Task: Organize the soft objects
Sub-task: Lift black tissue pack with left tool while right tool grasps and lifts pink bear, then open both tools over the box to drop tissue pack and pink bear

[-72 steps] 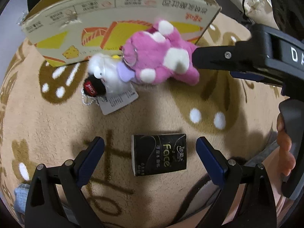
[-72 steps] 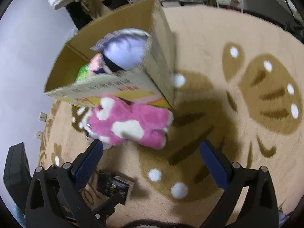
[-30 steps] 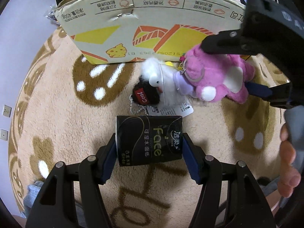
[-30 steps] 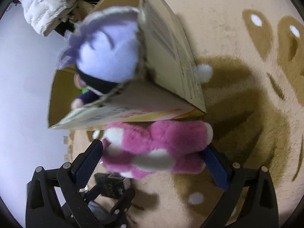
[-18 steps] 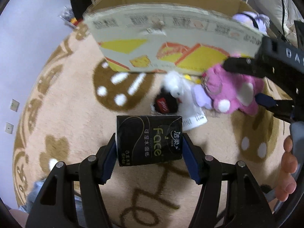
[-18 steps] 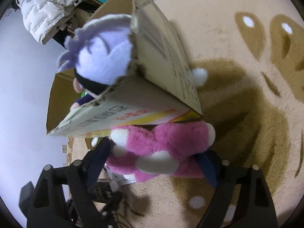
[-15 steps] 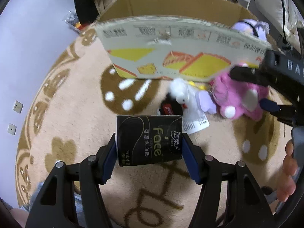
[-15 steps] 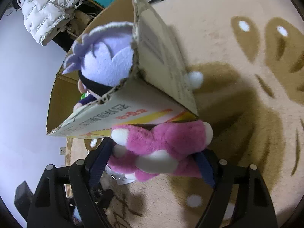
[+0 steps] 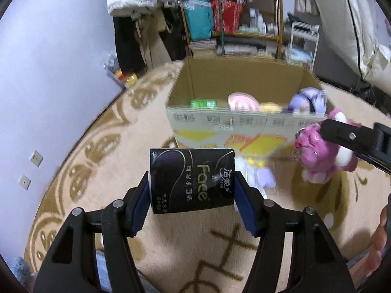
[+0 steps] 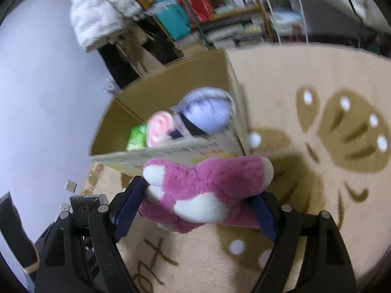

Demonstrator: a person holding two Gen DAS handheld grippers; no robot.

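Observation:
My left gripper is shut on a black tissue pack and holds it above the rug, in front of the open cardboard box. My right gripper is shut on a pink and white plush toy, lifted just before the box's near wall. The plush also shows in the left wrist view, with smaller white and lilac charms hanging below it. Inside the box lie a purple plush, a pink rolled item and a green pack.
A beige rug with brown patterns covers the floor. Shelves with books and bags stand behind the box. A white jacket hangs at the back left. A lilac wall runs along the left.
Both grippers have risen off the rug with their loads. The box's open top and its contents have come into view, and the charms now hang in the air under the pink plush.

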